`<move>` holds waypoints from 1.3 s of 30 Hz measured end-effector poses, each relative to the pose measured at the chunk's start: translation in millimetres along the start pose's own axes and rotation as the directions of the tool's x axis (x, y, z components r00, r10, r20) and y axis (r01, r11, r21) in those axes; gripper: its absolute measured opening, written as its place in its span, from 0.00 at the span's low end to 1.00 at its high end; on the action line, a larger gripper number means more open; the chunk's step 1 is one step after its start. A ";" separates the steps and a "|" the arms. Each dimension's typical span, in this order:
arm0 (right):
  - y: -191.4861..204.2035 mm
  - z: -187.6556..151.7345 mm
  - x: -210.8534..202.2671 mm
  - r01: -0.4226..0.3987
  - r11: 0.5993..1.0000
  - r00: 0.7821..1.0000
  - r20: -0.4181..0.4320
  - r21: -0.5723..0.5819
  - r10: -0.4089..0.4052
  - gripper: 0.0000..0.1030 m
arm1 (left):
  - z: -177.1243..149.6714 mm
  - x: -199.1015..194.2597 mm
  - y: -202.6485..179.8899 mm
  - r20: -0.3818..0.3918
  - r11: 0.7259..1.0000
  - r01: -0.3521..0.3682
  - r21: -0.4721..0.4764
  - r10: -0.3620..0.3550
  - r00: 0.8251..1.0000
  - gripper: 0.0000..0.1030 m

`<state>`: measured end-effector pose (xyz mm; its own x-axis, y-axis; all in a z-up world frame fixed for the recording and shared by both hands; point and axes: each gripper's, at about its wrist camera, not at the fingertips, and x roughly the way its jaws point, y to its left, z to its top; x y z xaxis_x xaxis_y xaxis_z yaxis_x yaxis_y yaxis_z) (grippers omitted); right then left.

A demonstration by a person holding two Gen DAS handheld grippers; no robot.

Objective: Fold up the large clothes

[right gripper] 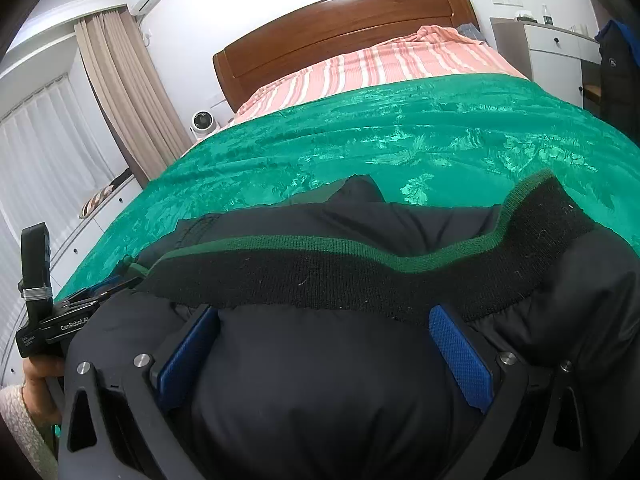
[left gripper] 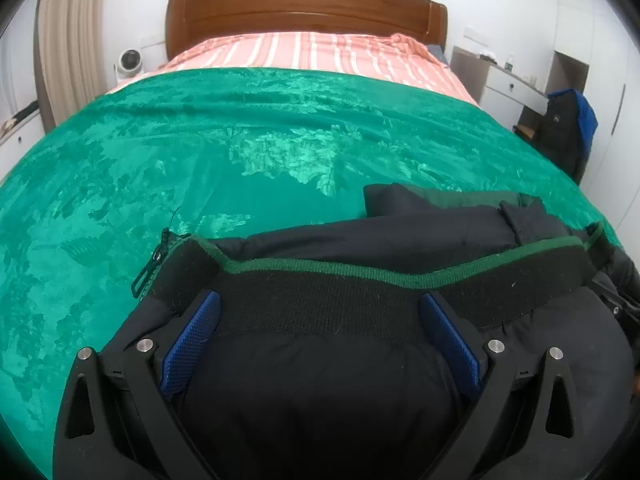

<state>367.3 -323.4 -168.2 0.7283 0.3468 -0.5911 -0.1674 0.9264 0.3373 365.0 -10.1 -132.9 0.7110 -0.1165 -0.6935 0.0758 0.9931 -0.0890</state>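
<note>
A dark navy padded jacket (left gripper: 320,392) with a black knit hem edged in green (left gripper: 360,300) lies bunched on the green blanket (left gripper: 200,152) at the near edge of the bed. My left gripper (left gripper: 320,320) is wide open, with jacket fabric bulging between its blue pads (left gripper: 192,340). A zipper pull (left gripper: 148,268) hangs at the hem's left end. My right gripper (right gripper: 324,332) is also wide open around the same jacket (right gripper: 320,400), its hem (right gripper: 360,280) across the fingertips. The left gripper's body (right gripper: 52,320) shows at the left of the right wrist view.
The bed has a pink striped sheet (left gripper: 312,52) and a wooden headboard (left gripper: 304,8). A white fan (left gripper: 130,60) stands at the left. A white desk (left gripper: 504,80) and a chair with dark clothes (left gripper: 568,128) stand at the right. Curtains (right gripper: 120,92) hang left.
</note>
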 end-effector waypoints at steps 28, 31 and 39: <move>8.7 22.0 -51.2 -0.046 0.999 0.999 -0.010 -0.015 0.046 0.99 | 9.7 -79.6 26.7 -0.002 0.994 0.099 -0.043 -0.099 0.995 0.98; 8.4 18.6 -86.0 -0.042 0.996 0.998 0.042 -0.082 0.046 0.99 | -9.2 -85.5 36.3 0.009 0.998 0.059 -0.004 -0.059 0.998 0.98; -70.5 -18.7 -78.4 0.032 0.996 0.998 0.043 0.082 -0.036 0.99 | -42.2 -42.9 79.3 -0.033 0.987 0.054 -0.153 -0.060 0.998 0.99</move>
<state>309.6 -413.1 -159.3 0.7618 0.3066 -0.5706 -0.0887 0.9220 0.3770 311.0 73.2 -140.3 0.6819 -0.1758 -0.7100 0.0060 0.9720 -0.2350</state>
